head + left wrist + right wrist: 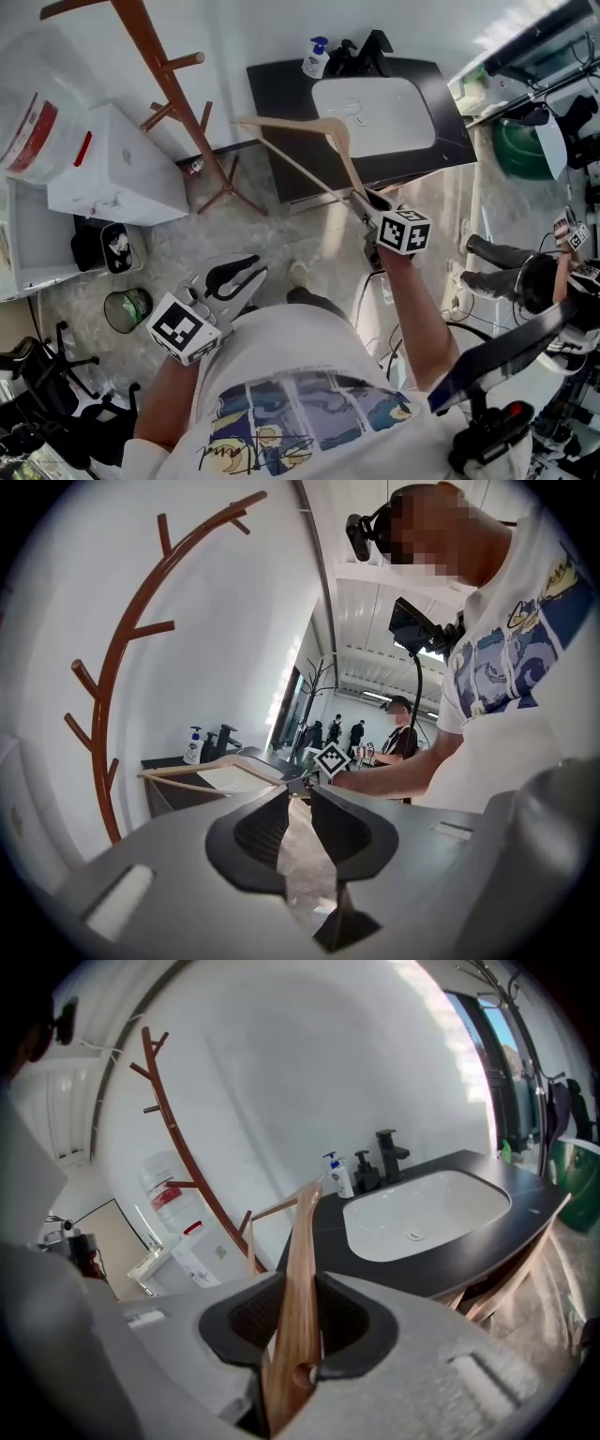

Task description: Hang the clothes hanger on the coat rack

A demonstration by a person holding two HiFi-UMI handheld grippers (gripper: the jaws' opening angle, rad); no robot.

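A light wooden clothes hanger (281,125) is held up in the air in front of the sink. My right gripper (370,202) is shut on the end of one hanger arm (302,1269), which runs up between its pads. The brown wooden coat rack (164,70) stands at the far left, against the white wall, well apart from the hanger. Its pegs (112,686) are bare. My left gripper (246,281) hangs low near my body. Its jaws stand a little apart with nothing between them (298,803). In the left gripper view the hanger (202,771) is to the right of the rack.
A black counter (450,122) with a white basin, a tap and a soap bottle (316,58) stands straight ahead. A white cabinet (112,169) sits left of the rack's foot. A small bin (127,309) and a black chair (47,366) are at the lower left.
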